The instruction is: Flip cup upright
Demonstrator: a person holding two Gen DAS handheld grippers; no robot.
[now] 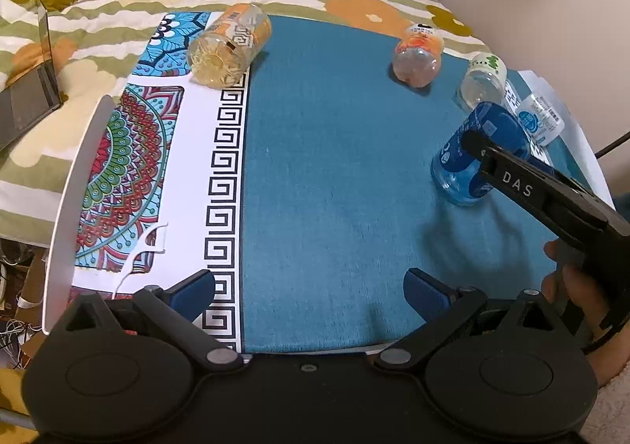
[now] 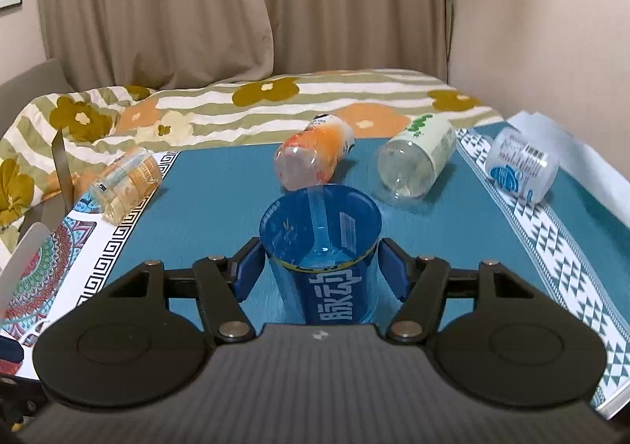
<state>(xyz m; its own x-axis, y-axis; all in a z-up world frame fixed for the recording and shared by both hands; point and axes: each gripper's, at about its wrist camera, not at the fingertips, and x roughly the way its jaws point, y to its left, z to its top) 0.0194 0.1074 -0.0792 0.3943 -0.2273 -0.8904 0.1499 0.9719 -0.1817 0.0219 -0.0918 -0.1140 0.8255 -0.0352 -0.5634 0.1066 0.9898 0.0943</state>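
Note:
A blue see-through cup (image 2: 321, 247) with white lettering stands between my right gripper's (image 2: 321, 270) blue pads (image 2: 390, 270), its open mouth tilted up and away from the camera. The pads press on both its sides, so the right gripper is shut on it. In the left wrist view the same cup (image 1: 472, 152) stands near the table's right side, with the right gripper's black finger (image 1: 508, 176) across it. My left gripper (image 1: 311, 294) is open and empty, low over the near edge of the teal cloth.
An orange-labelled cup (image 2: 315, 160), a green-labelled clear cup (image 2: 413, 164), a small clear cup (image 2: 519, 168) and a yellow patterned cup (image 2: 126, 184) lie on their sides on the teal tablecloth (image 2: 220, 192). A floral blanket (image 2: 236, 105) lies behind. A laptop (image 1: 27, 97) sits at the left.

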